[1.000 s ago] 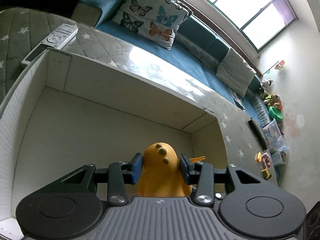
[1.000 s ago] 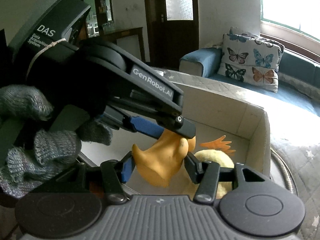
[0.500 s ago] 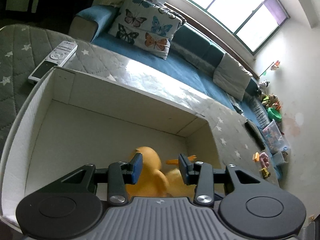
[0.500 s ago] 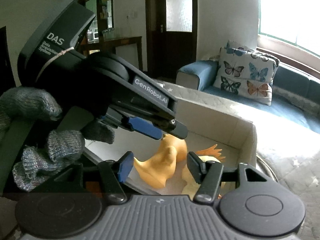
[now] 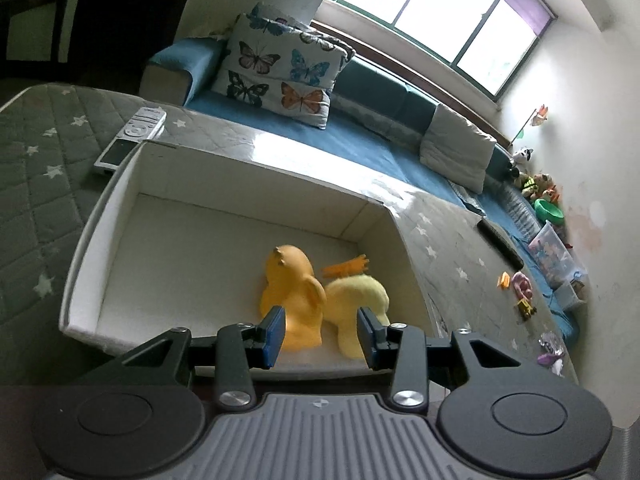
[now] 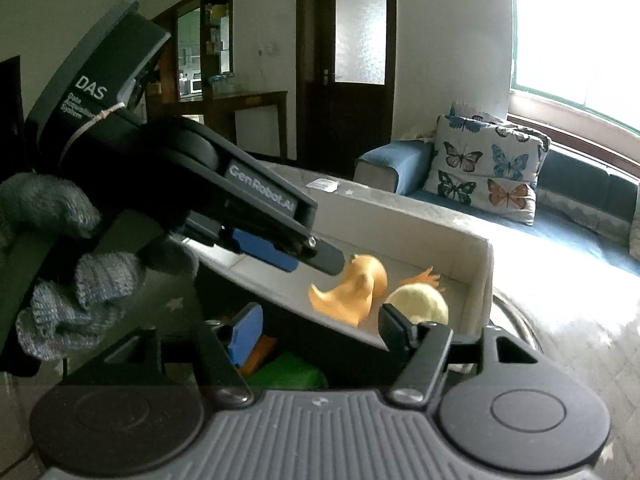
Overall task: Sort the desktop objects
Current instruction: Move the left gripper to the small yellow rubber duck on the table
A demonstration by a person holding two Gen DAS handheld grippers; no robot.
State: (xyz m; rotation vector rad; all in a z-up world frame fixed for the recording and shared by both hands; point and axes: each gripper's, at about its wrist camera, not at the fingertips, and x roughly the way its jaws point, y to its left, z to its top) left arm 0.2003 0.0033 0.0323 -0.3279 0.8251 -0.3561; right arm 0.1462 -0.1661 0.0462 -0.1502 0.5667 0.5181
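An orange rubber duck lies in the white box beside a pale yellow plush duck. My left gripper is open and empty, above the box's near edge, with both ducks beyond its fingers. In the right wrist view the orange duck and the yellow plush sit in the box. My right gripper is open and empty, low in front of the box. The left gripper body reaches over the box from the left.
A white remote lies on the grey star-patterned cover left of the box. A dark remote and small toys lie to the right. A blue sofa with a butterfly pillow is behind. Green and orange items sit below the right gripper.
My left gripper opened and let go of the orange duck, which now lies in the box. Both grippers pulled back and up from the box.
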